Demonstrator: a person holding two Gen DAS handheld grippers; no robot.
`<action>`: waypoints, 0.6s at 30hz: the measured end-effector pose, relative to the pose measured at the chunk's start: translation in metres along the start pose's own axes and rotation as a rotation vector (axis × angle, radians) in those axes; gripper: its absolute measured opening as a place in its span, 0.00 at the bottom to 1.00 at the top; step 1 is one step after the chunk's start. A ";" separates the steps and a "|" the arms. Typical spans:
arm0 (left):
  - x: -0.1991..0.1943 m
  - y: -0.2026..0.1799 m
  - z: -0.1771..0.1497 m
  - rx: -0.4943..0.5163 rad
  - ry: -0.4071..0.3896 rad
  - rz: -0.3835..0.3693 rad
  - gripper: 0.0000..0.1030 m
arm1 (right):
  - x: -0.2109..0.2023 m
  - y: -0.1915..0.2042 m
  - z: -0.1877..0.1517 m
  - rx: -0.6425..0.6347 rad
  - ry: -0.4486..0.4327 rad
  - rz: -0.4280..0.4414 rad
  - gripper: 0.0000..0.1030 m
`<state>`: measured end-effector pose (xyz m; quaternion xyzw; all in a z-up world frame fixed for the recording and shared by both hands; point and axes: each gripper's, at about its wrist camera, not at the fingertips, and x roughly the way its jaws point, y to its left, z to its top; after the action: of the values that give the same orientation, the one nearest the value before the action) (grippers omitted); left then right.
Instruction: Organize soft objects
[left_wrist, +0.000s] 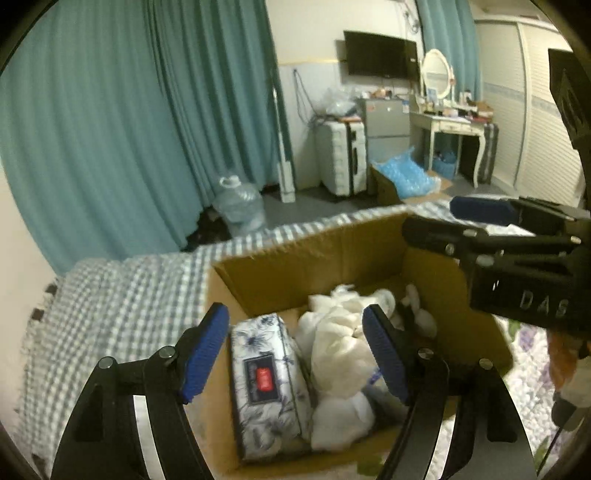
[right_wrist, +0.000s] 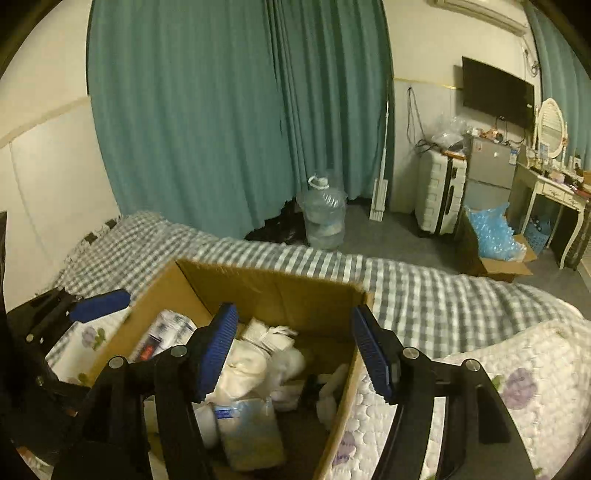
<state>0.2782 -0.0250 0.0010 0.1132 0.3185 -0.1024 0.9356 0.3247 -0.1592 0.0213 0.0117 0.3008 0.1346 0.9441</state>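
Both of your grippers hang above the open cardboard box (left_wrist: 280, 266), which sits on the bed with the soft goods already inside: a floral tissue pack (left_wrist: 267, 384) along its left wall and a heap of white plush and cloth (left_wrist: 343, 347) beside it, touching. Your left gripper (left_wrist: 295, 354) has its jaws spread wide with nothing between the pads; your right gripper (right_wrist: 295, 350) is likewise wide open and empty. Principal risk, in my judgement: the two tools are near each other over one small opening, so a careless reach could knock one gripper against the other. A second risk is a finger catching the upright flap at the far wall or the right-hand rim, tipping or dragging the box on the soft checked bedspread (right_wrist: 424, 295). The white heap is loose and could snag on a pad and lift out with it. Open room lies above the box and to the right, over the quilted cover (right_wrist: 517, 369); the box interior is crowded.
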 end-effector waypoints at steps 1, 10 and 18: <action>-0.008 0.000 0.003 0.001 -0.011 0.005 0.73 | -0.013 0.003 0.006 -0.003 -0.015 -0.007 0.62; -0.163 0.011 0.032 -0.001 -0.250 0.078 0.87 | -0.175 0.040 0.064 -0.065 -0.208 -0.059 0.66; -0.312 0.023 0.022 -0.056 -0.512 0.112 0.91 | -0.312 0.082 0.065 -0.099 -0.371 -0.101 0.99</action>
<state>0.0550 0.0277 0.2146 0.0749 0.0671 -0.0669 0.9927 0.0974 -0.1582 0.2592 -0.0250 0.1147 0.0973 0.9883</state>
